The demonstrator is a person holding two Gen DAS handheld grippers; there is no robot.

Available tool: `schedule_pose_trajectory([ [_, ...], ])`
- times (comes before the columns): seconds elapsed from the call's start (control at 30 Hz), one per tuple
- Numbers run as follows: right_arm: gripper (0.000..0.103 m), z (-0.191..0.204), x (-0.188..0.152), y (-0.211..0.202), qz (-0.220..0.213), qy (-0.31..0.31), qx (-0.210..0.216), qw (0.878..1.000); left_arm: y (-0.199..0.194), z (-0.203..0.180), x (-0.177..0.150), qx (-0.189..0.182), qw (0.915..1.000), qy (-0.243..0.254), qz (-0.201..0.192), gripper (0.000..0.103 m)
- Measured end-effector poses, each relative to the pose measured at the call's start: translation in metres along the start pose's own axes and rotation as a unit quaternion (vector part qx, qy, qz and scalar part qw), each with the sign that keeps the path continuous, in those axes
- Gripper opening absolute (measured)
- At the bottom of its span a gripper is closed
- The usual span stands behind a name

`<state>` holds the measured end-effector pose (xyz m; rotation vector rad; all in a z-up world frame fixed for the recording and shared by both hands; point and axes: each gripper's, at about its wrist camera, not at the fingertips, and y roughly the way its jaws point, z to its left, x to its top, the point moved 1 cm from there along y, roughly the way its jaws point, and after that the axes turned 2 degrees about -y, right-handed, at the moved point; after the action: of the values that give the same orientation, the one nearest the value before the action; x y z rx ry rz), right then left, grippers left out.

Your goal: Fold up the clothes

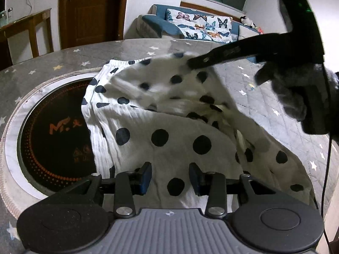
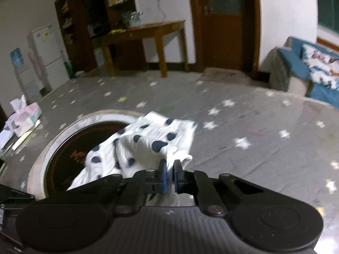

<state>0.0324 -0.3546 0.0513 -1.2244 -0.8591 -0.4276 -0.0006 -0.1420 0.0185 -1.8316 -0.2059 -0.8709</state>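
A white garment with dark polka dots (image 1: 161, 127) lies rumpled on the grey star-patterned table cover (image 1: 264, 97). My left gripper (image 1: 170, 177) hovers over its near part. The jaws stand apart, spotted cloth shows in the gap, and the pads do not press it. My right gripper (image 2: 170, 175) is shut on a bunched white edge of the garment (image 2: 148, 141), which trails away to the left. In the left wrist view the right gripper (image 1: 191, 63) reaches in from the upper right, held by a gloved hand (image 1: 292, 97), its tip on the garment's far edge.
A round black inset with orange lettering (image 1: 57, 139) sits in the table; the garment covers part of it. A tissue box (image 2: 25, 114) lies at the table's far left. Beyond are a blue sofa (image 1: 190, 25), a wooden side table (image 2: 148, 31) and a door.
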Motion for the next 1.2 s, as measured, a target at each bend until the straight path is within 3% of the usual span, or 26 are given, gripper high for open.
schedule_pose_trajectory([
  [0.17,0.005,-0.027,0.001,-0.032,-0.026,-0.008,-0.081,0.996,0.000,-0.003,-0.001,0.005,1.0000,0.007,-0.003,0.044],
  [0.37,0.007,-0.066,-0.020,-0.057,-0.012,0.009,-0.172,0.985,0.001,-0.005,-0.001,0.008,0.9999,0.012,-0.005,0.046],
  [0.47,0.014,-0.087,-0.043,-0.059,0.025,0.029,-0.205,0.978,0.001,-0.005,-0.001,0.009,0.9998,0.014,-0.005,0.046],
  [0.5,0.024,-0.091,-0.052,-0.059,0.038,0.032,-0.213,0.976,0.001,-0.006,-0.001,0.010,0.9998,0.015,-0.005,0.046],
  [0.57,0.027,-0.097,-0.067,-0.060,0.059,0.037,-0.228,0.971,0.001,-0.006,-0.001,0.010,0.9998,0.016,-0.005,0.047],
  [0.7,0.028,-0.109,-0.080,-0.072,0.052,0.056,-0.237,0.968,0.002,-0.007,-0.001,0.012,0.9997,0.019,-0.005,0.048],
  [0.87,0.028,-0.124,-0.072,-0.066,0.024,0.095,-0.211,0.972,0.003,-0.008,0.000,0.015,0.9997,0.019,-0.004,0.049],
  [1.03,0.032,-0.127,-0.073,-0.038,0.043,0.098,-0.179,0.978,0.003,-0.008,0.000,0.016,0.9997,0.021,-0.004,0.050],
  [1.2,0.039,-0.127,-0.073,-0.006,0.066,0.088,-0.182,0.977,0.004,-0.010,-0.001,0.018,0.9995,0.026,-0.005,0.053],
])
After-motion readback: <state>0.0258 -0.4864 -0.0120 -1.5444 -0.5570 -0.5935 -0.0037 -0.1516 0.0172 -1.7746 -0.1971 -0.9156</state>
